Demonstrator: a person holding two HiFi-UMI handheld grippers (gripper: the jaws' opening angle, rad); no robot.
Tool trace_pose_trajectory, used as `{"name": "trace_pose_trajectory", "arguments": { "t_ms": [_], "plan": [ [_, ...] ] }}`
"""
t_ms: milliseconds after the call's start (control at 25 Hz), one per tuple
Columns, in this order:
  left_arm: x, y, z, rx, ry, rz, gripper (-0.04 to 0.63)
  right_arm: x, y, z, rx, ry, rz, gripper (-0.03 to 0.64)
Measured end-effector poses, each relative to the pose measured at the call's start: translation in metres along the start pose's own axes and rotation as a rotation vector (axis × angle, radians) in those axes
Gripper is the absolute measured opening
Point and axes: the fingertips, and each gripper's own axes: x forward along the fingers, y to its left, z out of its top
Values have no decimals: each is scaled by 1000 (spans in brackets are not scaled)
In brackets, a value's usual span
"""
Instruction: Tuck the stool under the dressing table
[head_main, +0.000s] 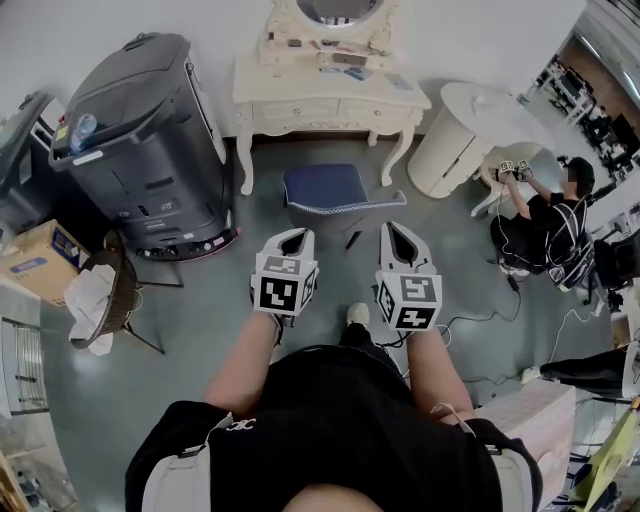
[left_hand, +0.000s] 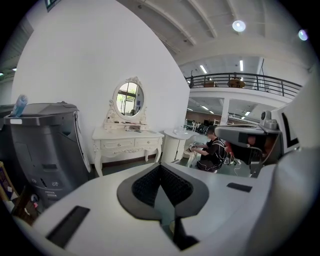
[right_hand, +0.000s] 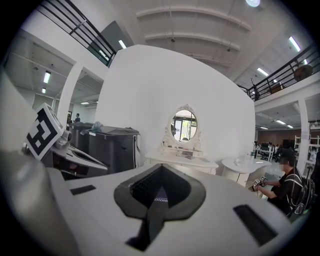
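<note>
The cream dressing table (head_main: 330, 95) with an oval mirror stands against the far wall; it also shows in the left gripper view (left_hand: 127, 142) and the right gripper view (right_hand: 182, 162). The stool (head_main: 325, 190), blue-seated with a white trimmed edge, stands on the floor in front of it, outside the table's legs. My left gripper (head_main: 297, 236) (left_hand: 161, 167) and right gripper (head_main: 398, 230) (right_hand: 161, 170) hover side by side just behind the stool's near edge. Both are shut with nothing held. A strip of the stool's trim (right_hand: 160, 200) shows through the right gripper's jaw gap.
A large dark grey machine (head_main: 150, 150) stands left of the table. A wicker chair with a white cloth (head_main: 105, 295) and a cardboard box (head_main: 35, 260) are at the left. A round white table (head_main: 470, 125), a seated person (head_main: 545, 225) and floor cables (head_main: 480, 320) are at the right.
</note>
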Motion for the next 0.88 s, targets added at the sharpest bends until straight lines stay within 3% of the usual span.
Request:
{"name": "trace_pose_trajectory", "arguments": {
  "t_ms": [280,400,880],
  "plan": [
    [55,-9,13,42,33,23,7,37,-51,-22,58,17,6,9],
    [84,-14,25,57,33,37,6,58,-75,-28,87,21,47,9],
    [200,-31,60,109,110,31,8,133,-171,-50,106,71,109,9]
  ]
}}
